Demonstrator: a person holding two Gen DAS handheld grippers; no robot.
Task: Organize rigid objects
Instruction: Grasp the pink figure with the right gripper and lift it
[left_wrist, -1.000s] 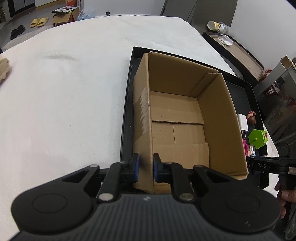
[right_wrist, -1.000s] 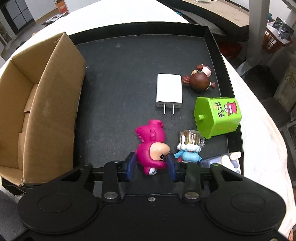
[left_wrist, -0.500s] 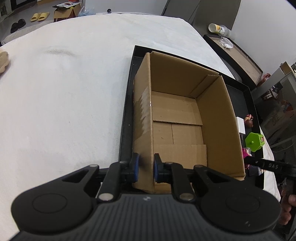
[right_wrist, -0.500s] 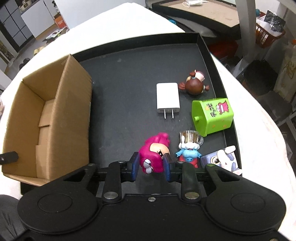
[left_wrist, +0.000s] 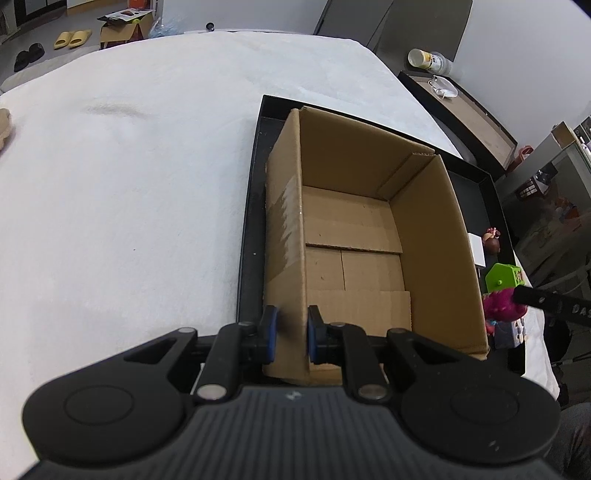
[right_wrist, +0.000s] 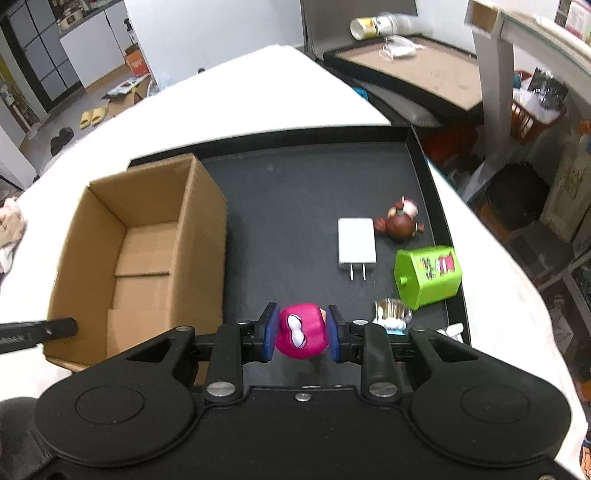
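White counter (left_wrist: 129, 206) carries black tray (right_wrist: 295, 206). Left hand-held gripper (left_wrist: 289, 334) pinches box (left_wrist: 424, 229) wall at 6 o'clock; right hand-held gripper (right_wrist: 300, 332) clamps pink toy (right_wrist: 302, 331).

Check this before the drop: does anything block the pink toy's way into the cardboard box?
Only the box's near wall; the pink toy in the right gripper must clear it. The cardboard box is open.

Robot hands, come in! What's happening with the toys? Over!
Left gripper shut on cardboard box wall. Right gripper shut on pink figure, above tray. Box empty, path clear.
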